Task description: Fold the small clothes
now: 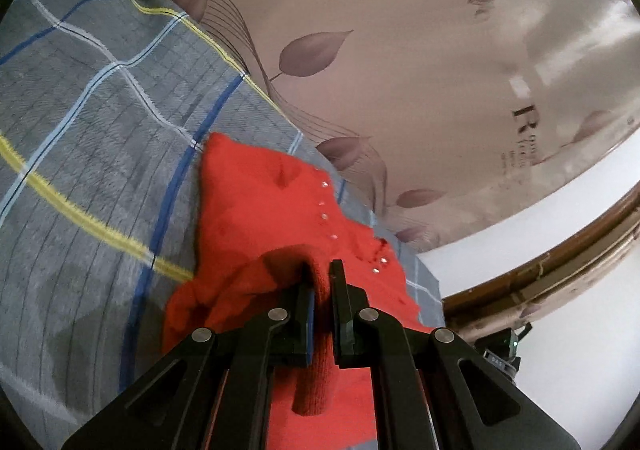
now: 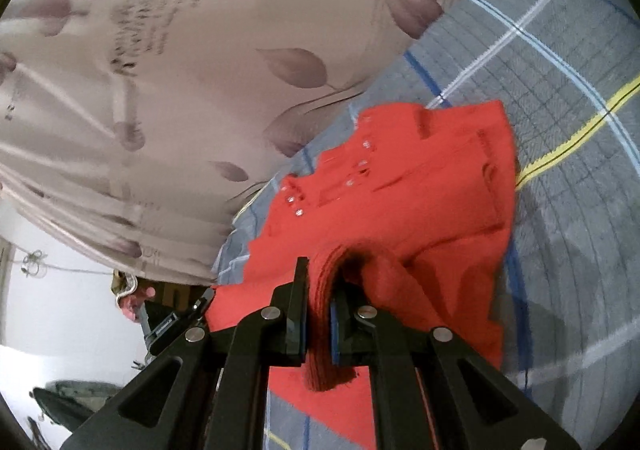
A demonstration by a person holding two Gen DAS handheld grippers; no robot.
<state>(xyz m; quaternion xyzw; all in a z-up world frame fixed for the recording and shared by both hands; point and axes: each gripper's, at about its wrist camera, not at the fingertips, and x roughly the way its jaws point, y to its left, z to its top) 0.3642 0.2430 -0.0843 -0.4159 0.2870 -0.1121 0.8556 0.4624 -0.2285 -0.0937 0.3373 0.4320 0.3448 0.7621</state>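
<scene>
**Both grippers closed on the edge of a red knitted garment over a checked bed cover**

Left wrist view: The left gripper (image 1: 322, 274) pointed forward and somewhat downward over the bed. Its two black fingers (image 1: 340, 290) stood almost together, and a thick fold of the red garment (image 1: 260, 202) was pinched between them; the fold ran back between the pads and hung down as a rounded, ribbed tongue of knit. The garment was of soft wool-like fabric, bright red, with a row of small shiny buttons (image 1: 324, 216) along one edge. Beyond the fingers it lay spread on the bed cover (image 1: 80, 110), one corner reaching far from the camera. The cover was grey, fuzzy in texture, with a check of blue, white and yellow lines. Behind it hung a pale pink curtain (image 1: 400, 30) with printed leaves and thin curved stems, smooth and a little glossy.

Right wrist view: The right gripper (image 2: 320, 282) pointed at a similar downward angle. Its fingers (image 2: 298, 290) were closed as well, clamping several layers of the same red garment (image 2: 440, 186); the ribbed layers showed as dark parallel lines between the pads, and a short end stuck out below. From the grip the cloth rose in a loose hump and then lay wrinkled on the grey checked bed cover (image 2: 560, 90), the buttons (image 2: 298, 212) on its left side. The leaf-printed curtain (image 2: 180, 70) filled the upper left, falling in soft folds.
</scene>
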